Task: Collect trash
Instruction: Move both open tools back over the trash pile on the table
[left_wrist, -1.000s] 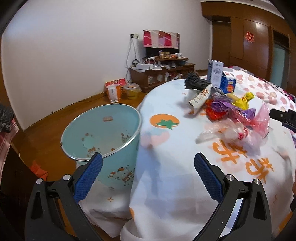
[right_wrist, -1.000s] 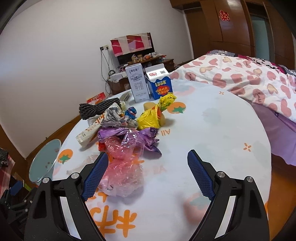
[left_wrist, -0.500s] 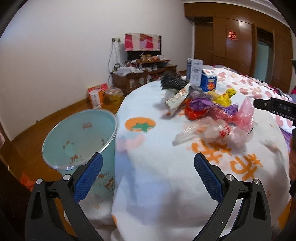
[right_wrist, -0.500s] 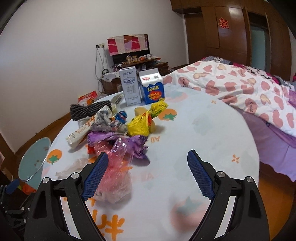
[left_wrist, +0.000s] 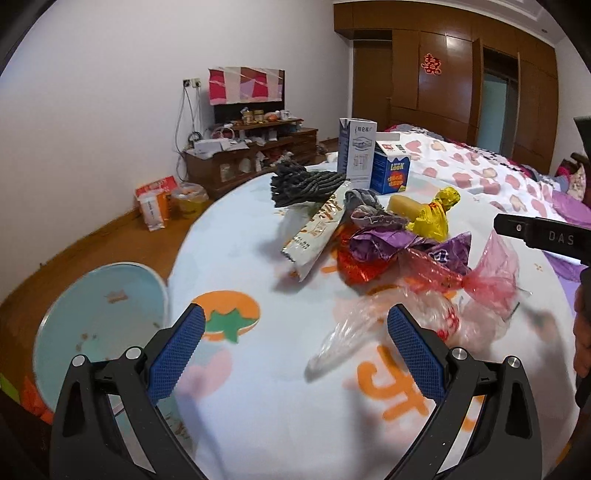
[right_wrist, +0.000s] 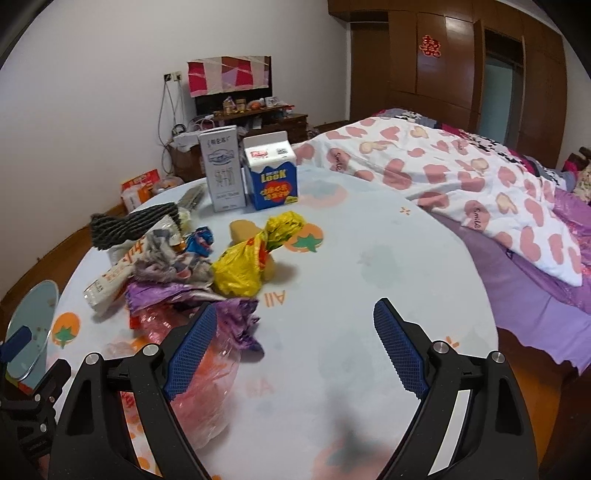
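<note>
Left wrist view: your left gripper (left_wrist: 293, 341) is spread wide w/ nothing between the blue pads, hovering over the near edge of the round tabletop (left_wrist: 258, 236), which wears a white cloth w/ orange tomato prints. Just ahead and to the right of it lies a clear plastic bag (left_wrist: 373, 332), touching a pink plastic bag (left_wrist: 487, 273). Behind those sit a red foil wrapper (left_wrist: 354, 262), a purple wrapper (left_wrist: 391, 243), a long white snack packet (left_wrist: 317, 232) tilted up on the heap, a yellow bag (left_wrist: 434, 216) and a dark knitted cloth (left_wrist: 303, 184). Two cartons stand upright at the far side: a tall white milk carton (left_wrist: 356, 153) and a blue LOOK carton (left_wrist: 391, 171), just beside each other. The light-blue trash bin (left_wrist: 99, 314) stands on the floor left of the tabletop, mouth open. Part of the other tool shows at the right edge.

Right wrist view: your right gripper (right_wrist: 295, 352) is also wide apart, holding nothing, above bare cloth. Its left pad (right_wrist: 192, 347) overlaps the pink plastic bag (right_wrist: 207, 398) in view; can't tell if touching. The trash heap lies left of centre; yellow bag (right_wrist: 243, 266) nearest the middle. Bed w/ heart quilt (right_wrist: 461, 173) is on the right, bin rim (right_wrist: 33, 332) far left.
</note>
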